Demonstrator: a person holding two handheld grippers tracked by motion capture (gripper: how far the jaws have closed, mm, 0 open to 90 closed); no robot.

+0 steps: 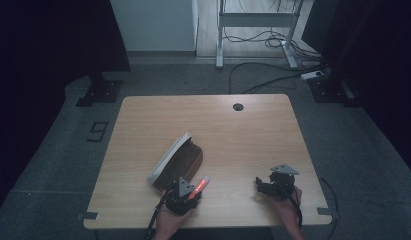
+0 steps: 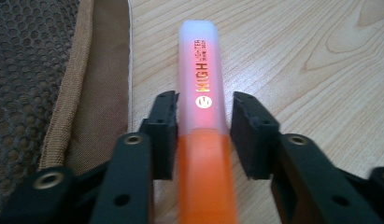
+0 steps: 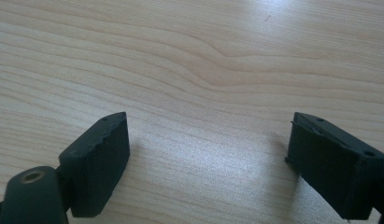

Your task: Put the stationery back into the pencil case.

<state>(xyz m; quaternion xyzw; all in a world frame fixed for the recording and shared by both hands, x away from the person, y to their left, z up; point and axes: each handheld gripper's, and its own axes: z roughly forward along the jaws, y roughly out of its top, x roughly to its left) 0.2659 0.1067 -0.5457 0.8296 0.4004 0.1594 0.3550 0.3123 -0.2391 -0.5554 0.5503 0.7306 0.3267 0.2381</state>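
My left gripper [image 2: 201, 135] has an orange highlighter [image 2: 202, 107] between its jaws, which stand close on either side of the barrel at the seam where the frosted cap meets the orange body; the left jaw looks to touch it, the right shows a thin gap, so I judge this a loose pinch rather than a firm one; in the high view the highlighter [image 1: 200, 187] juts forward and to the right from that gripper [image 1: 183, 196], near the front edge of the wooden table [image 1: 243, 140].

I expect the pen to be light, stiff and smooth-sided; hard plastic that may slide or twist in the pads if held lightly; the flat faces of the body, just behind the cap, seem the best place to hold, since a grip on the cap alone might pull it off.

A brown pencil case [image 2: 63, 84] with a mesh panel lies just beside the pen, on its left; it is open, its pale lid [image 1: 169, 156] raised.

My right gripper [image 3: 208, 163] is spread wide over bare wood, holding nothing, well apart from the pen.
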